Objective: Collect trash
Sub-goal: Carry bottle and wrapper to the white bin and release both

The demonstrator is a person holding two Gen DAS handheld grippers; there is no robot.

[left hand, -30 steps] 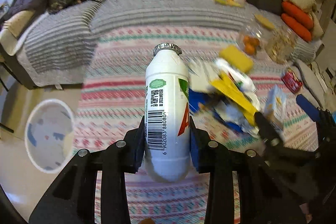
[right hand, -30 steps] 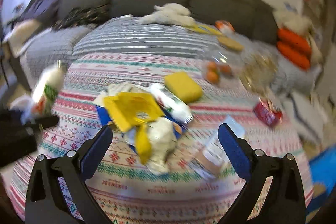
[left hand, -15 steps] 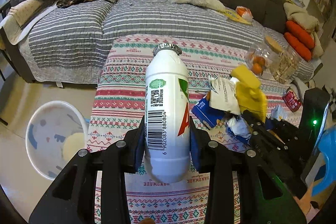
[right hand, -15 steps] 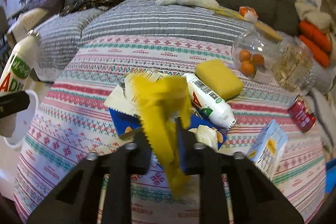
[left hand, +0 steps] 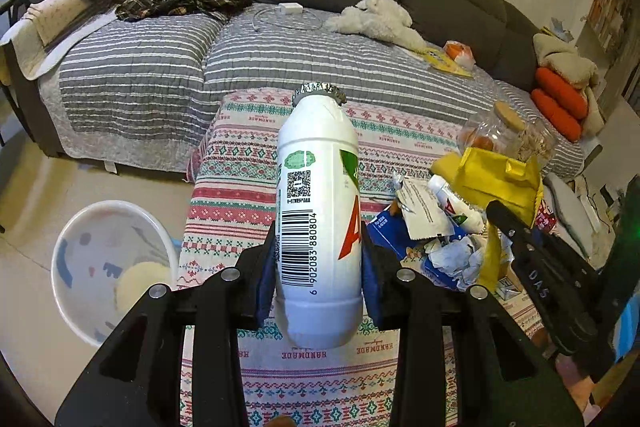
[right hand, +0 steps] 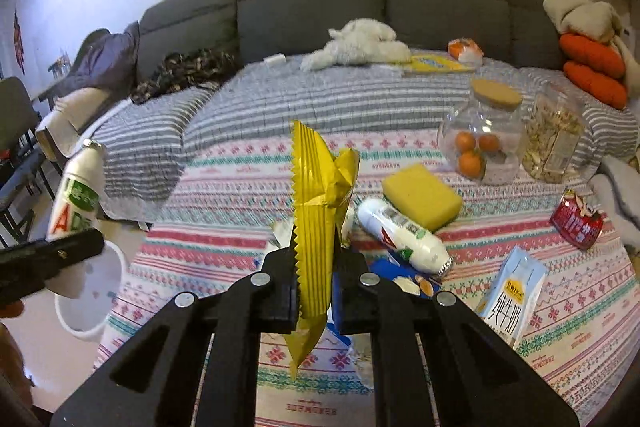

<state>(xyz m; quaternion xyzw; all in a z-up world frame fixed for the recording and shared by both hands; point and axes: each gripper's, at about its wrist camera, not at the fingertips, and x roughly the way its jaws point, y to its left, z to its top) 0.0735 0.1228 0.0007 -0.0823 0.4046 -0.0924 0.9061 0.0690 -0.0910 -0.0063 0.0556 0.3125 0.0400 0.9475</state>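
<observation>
White plastic bottles number two: one with a foil cap (left hand: 319, 219), a barcode and a red letter A stands upright, squeezed in the left gripper (left hand: 319, 267) above the table (left hand: 248, 163) edge, near one white bin (left hand: 108, 267) on the floor, and the other bottle (right hand: 402, 235) lies on the patterned cloth marked "HANDMADE". One yellow wrapper (right hand: 316, 223) is pinched tight in the right gripper (right hand: 316, 291), lifted over the pile. Also on the table are one yellow sponge (right hand: 422, 195), one milk carton (right hand: 512, 301) with Chinese writing, one red can (right hand: 576, 223) and two clear jars (right hand: 482, 139).
</observation>
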